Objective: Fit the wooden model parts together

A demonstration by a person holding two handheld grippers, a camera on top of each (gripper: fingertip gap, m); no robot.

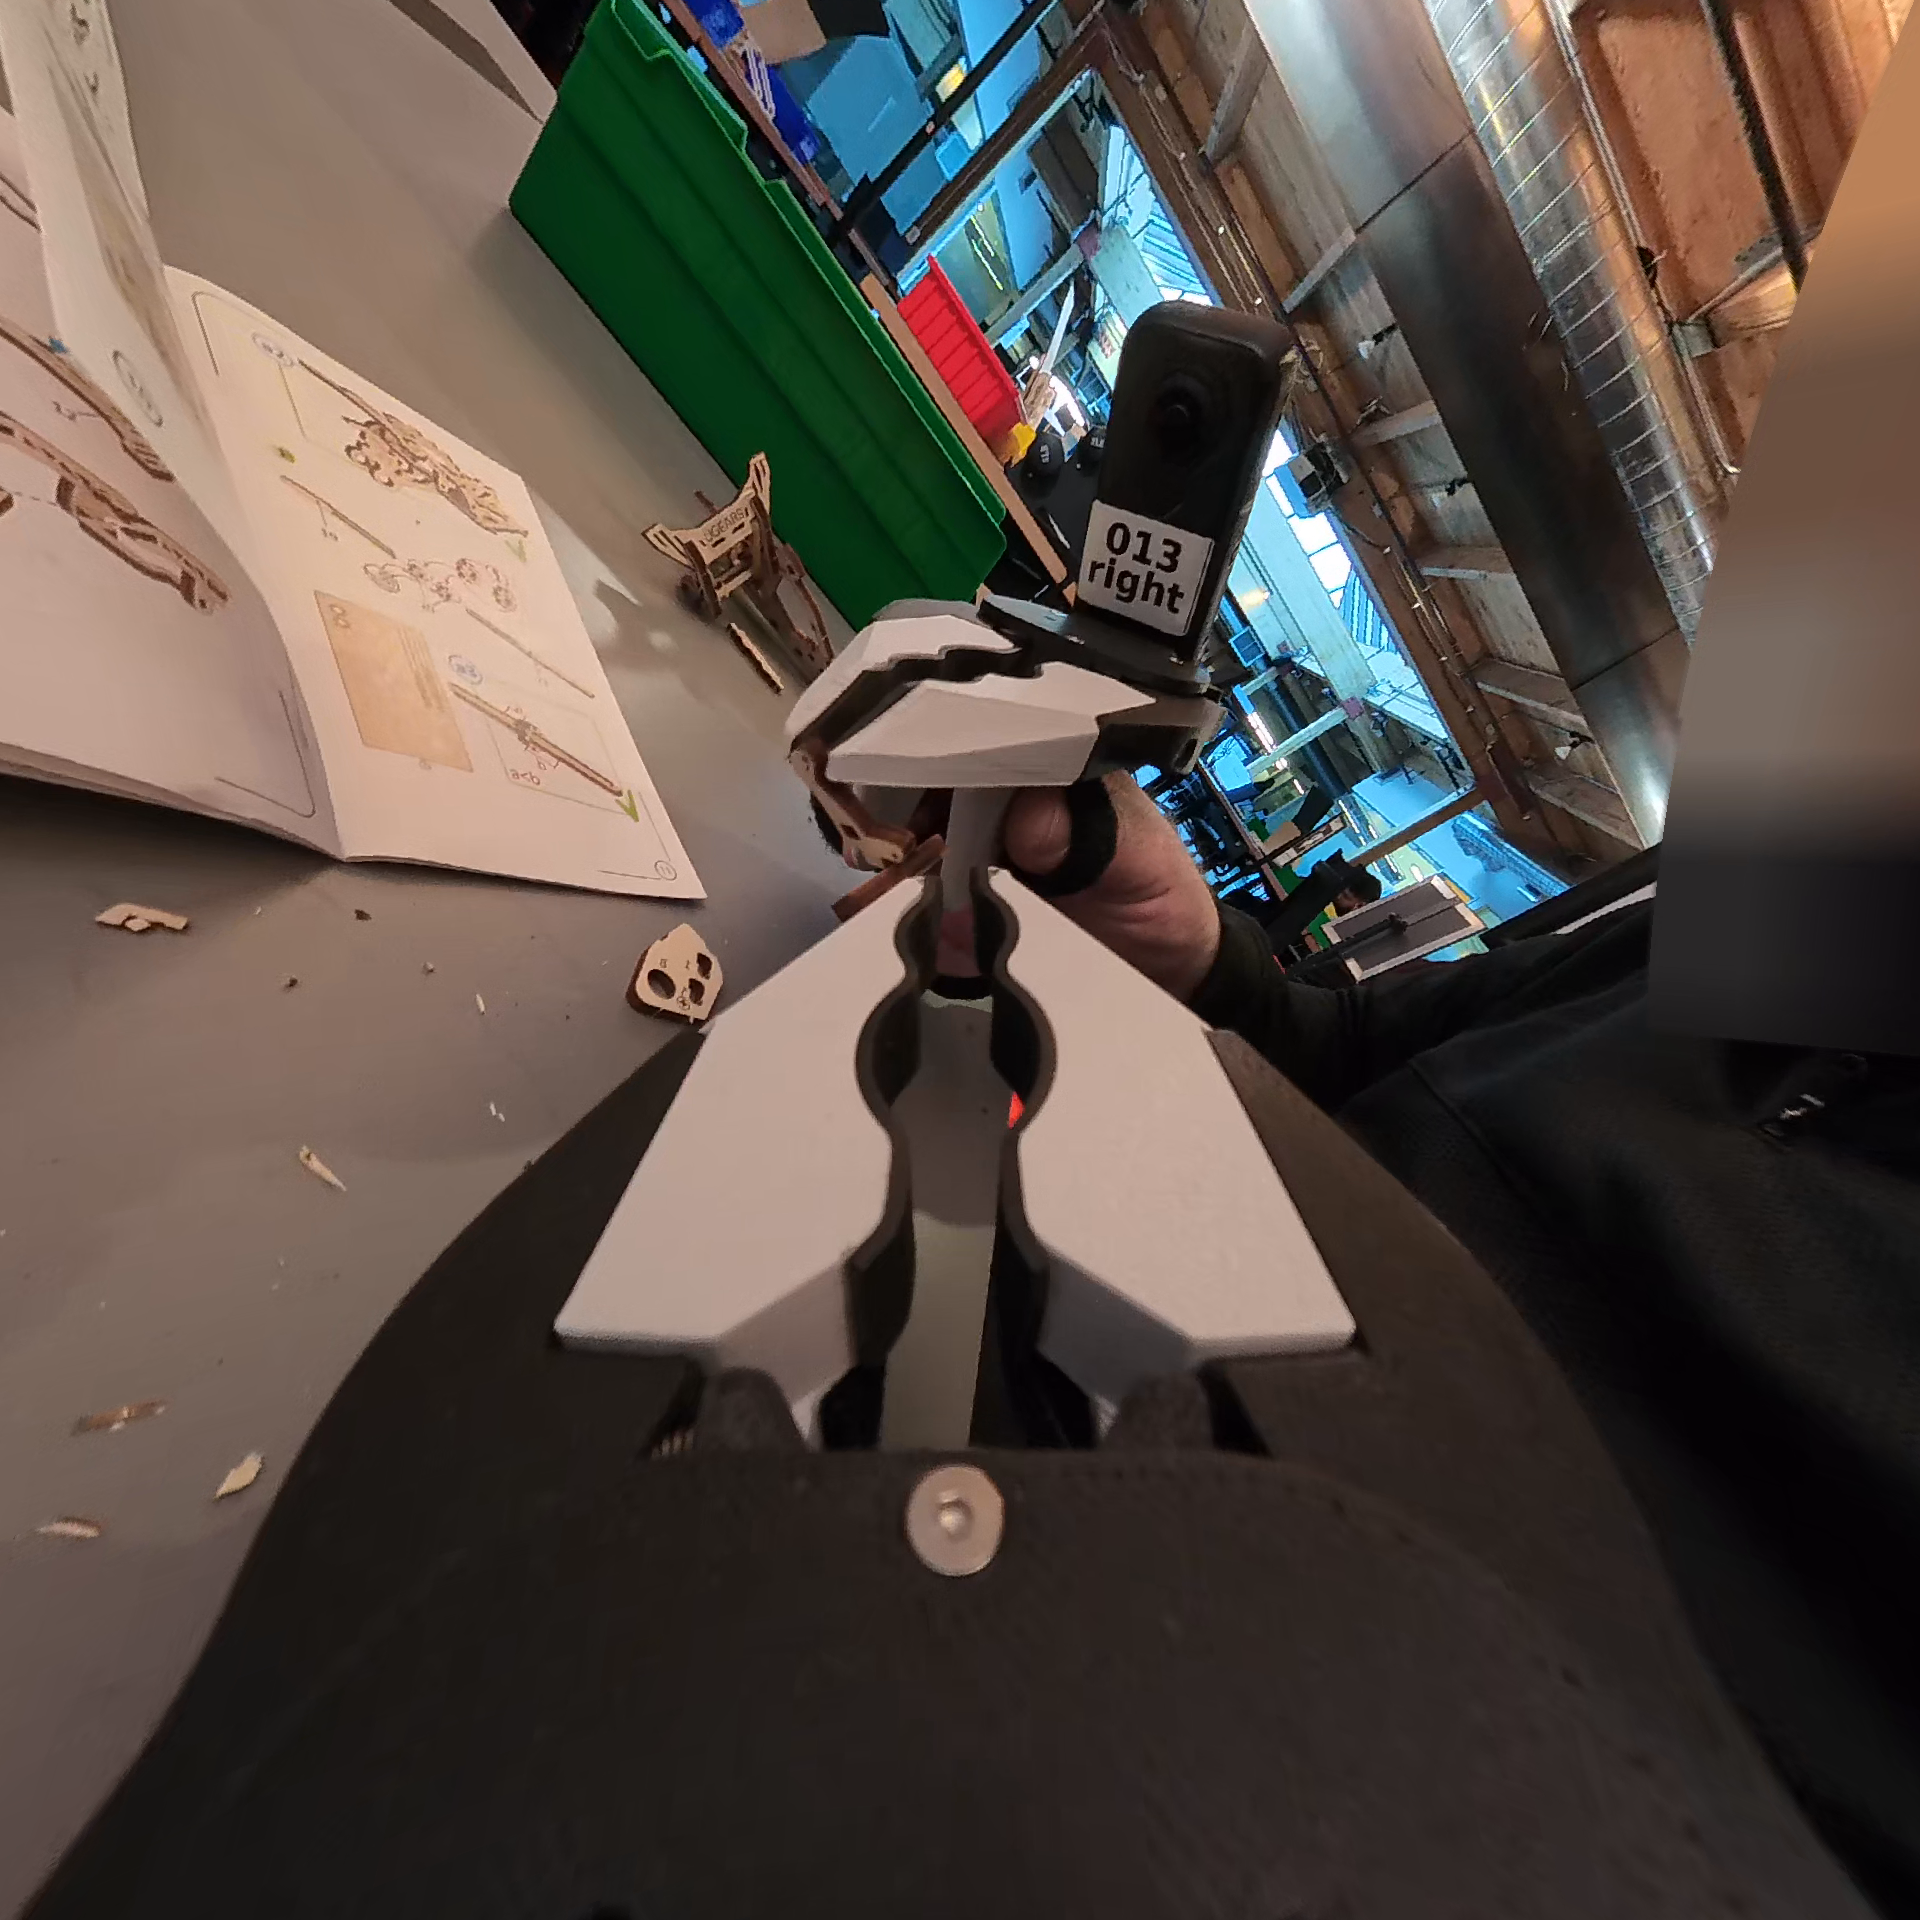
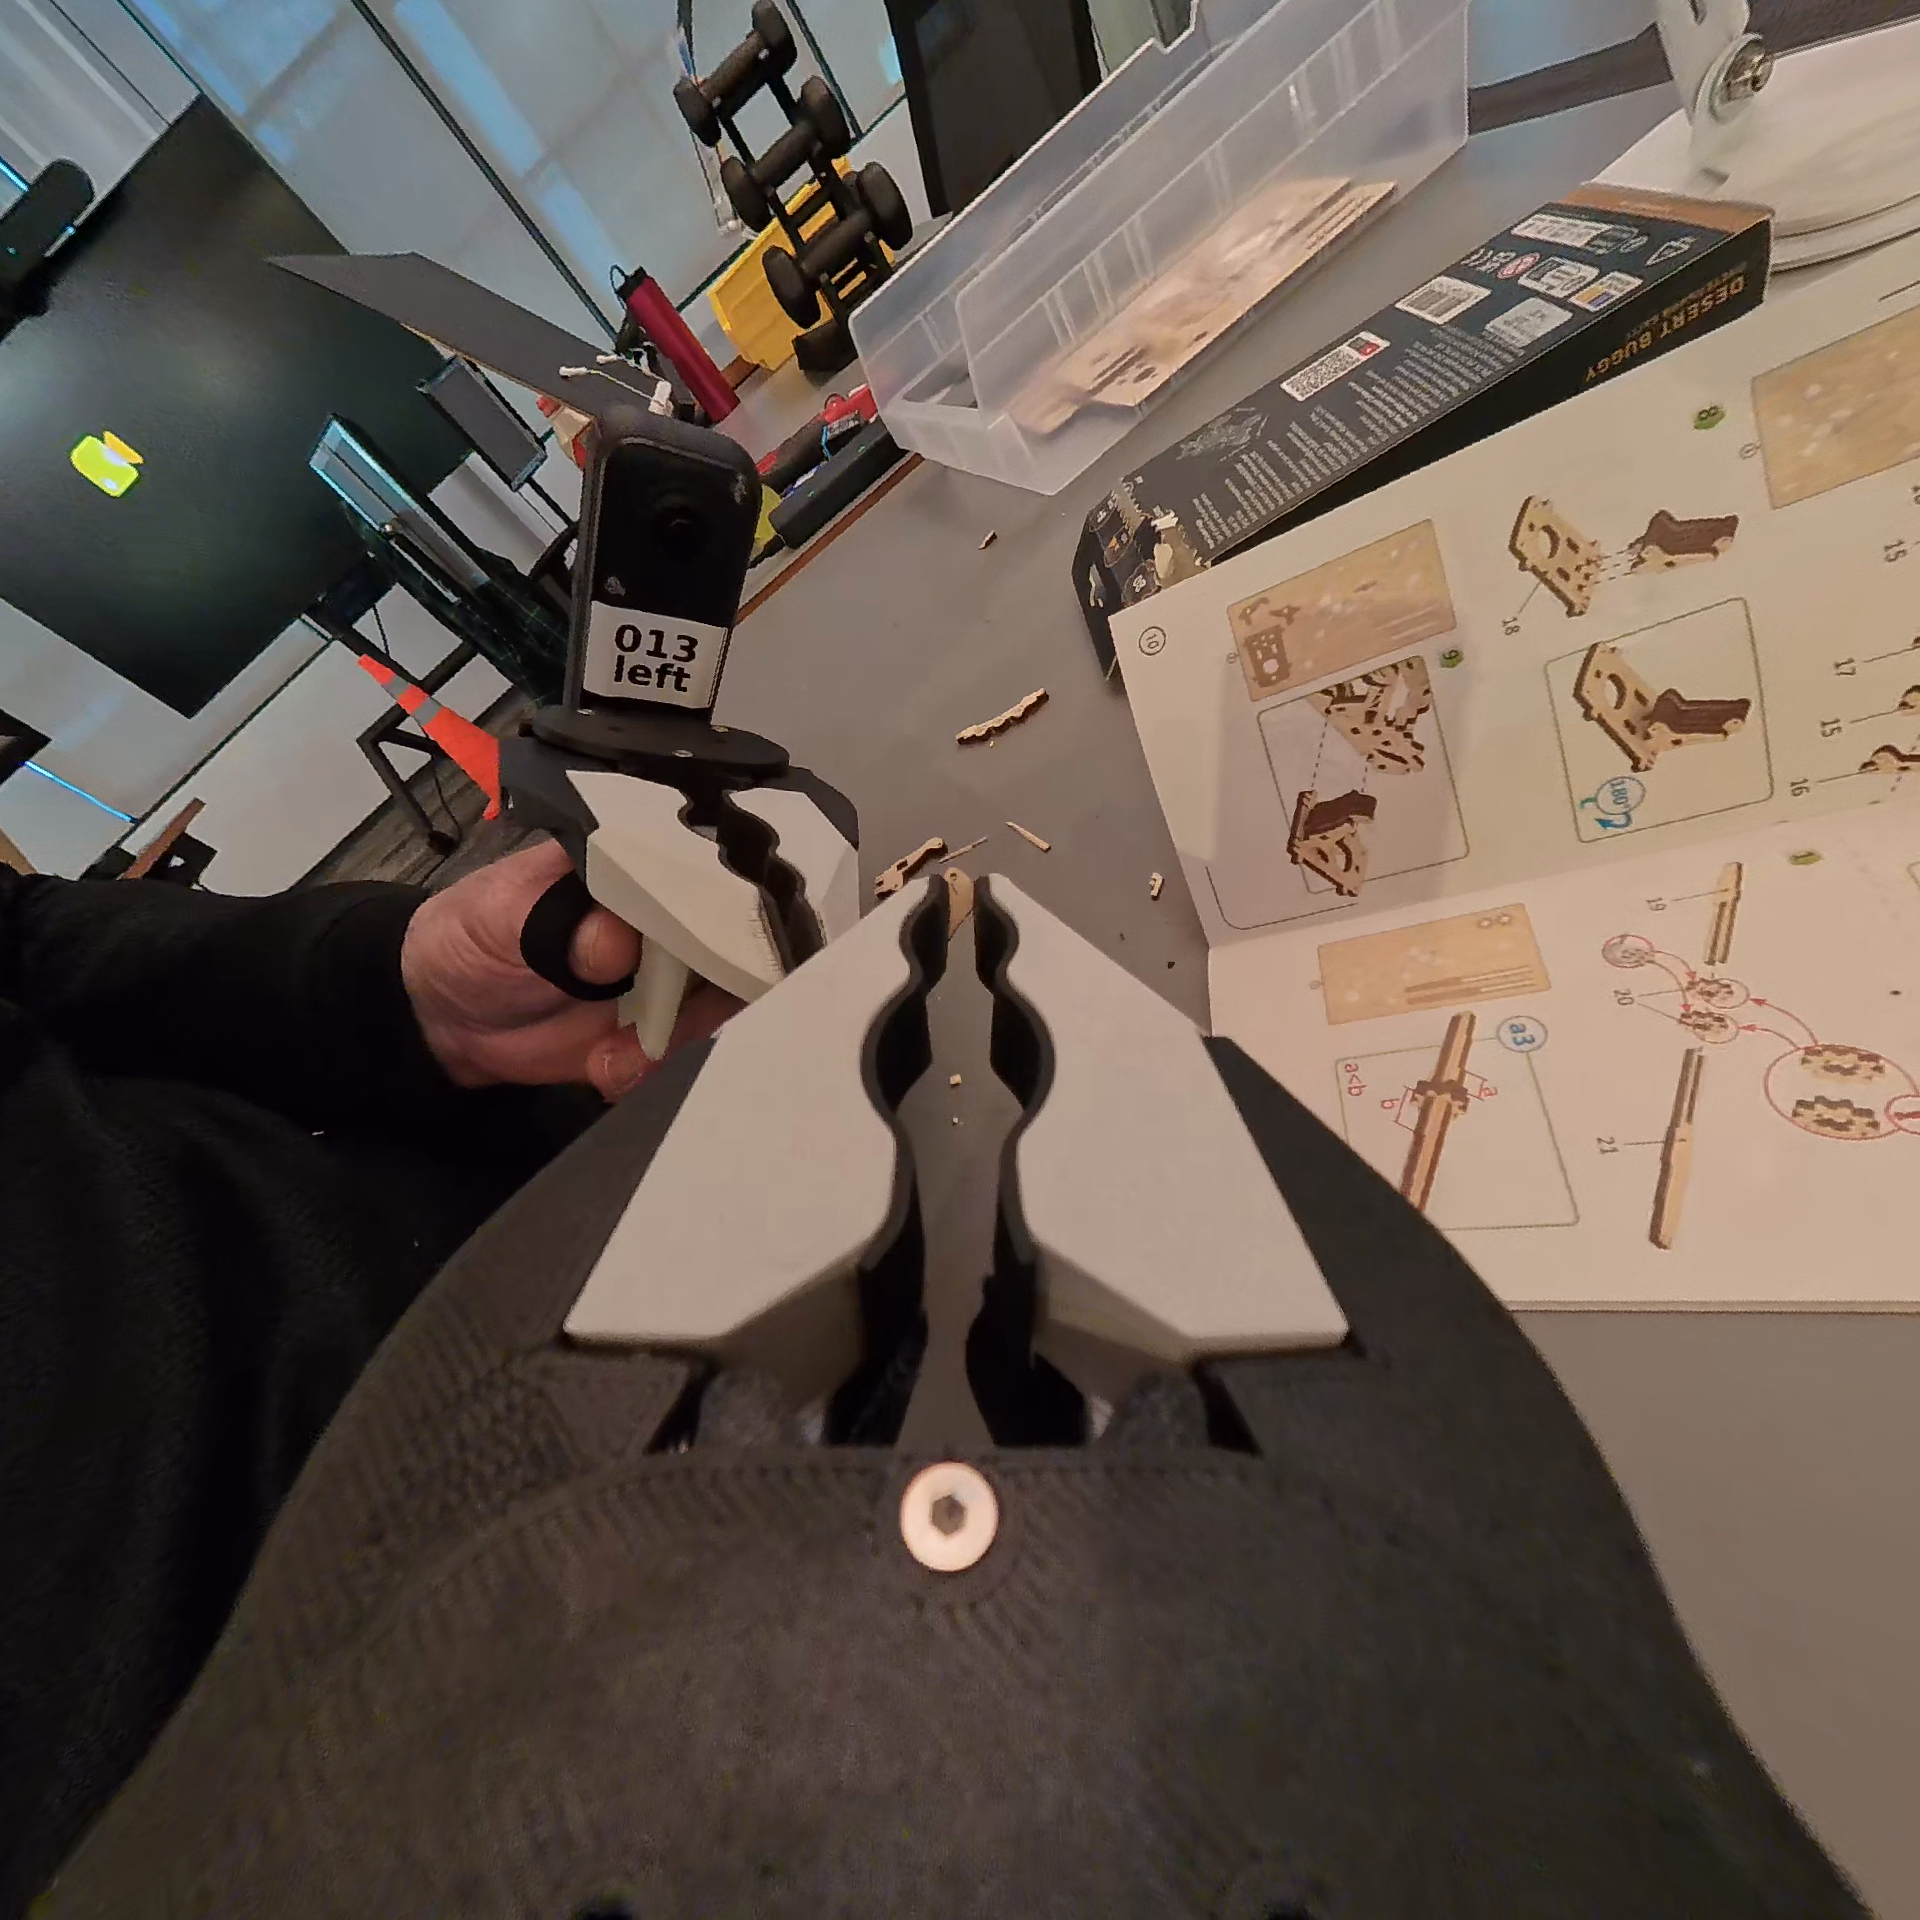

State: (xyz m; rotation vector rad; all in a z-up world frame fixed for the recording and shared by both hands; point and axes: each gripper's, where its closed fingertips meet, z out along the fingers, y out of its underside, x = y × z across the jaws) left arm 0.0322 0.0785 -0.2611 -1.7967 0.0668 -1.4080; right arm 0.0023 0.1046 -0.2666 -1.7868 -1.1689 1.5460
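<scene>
From the left wrist view, the left claw (image 1: 951,894) pinched a wooden strip (image 1: 881,885) just beside the right claw (image 1: 821,758) clamping a wooden part (image 1: 852,821); from the right wrist view, that part (image 2: 958,899) sat near the booklet (image 2: 1558,831), so alignment before pressing seemed wise.

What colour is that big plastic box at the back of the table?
Bright green. The large ribbed plastic crate shows best in the left wrist view.

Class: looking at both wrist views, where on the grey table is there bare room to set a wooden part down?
Bare table lies between the open booklet and green crate. A scrap-strewn patch sits between booklet and clear tray. Around both grippers it is crowded.
</scene>
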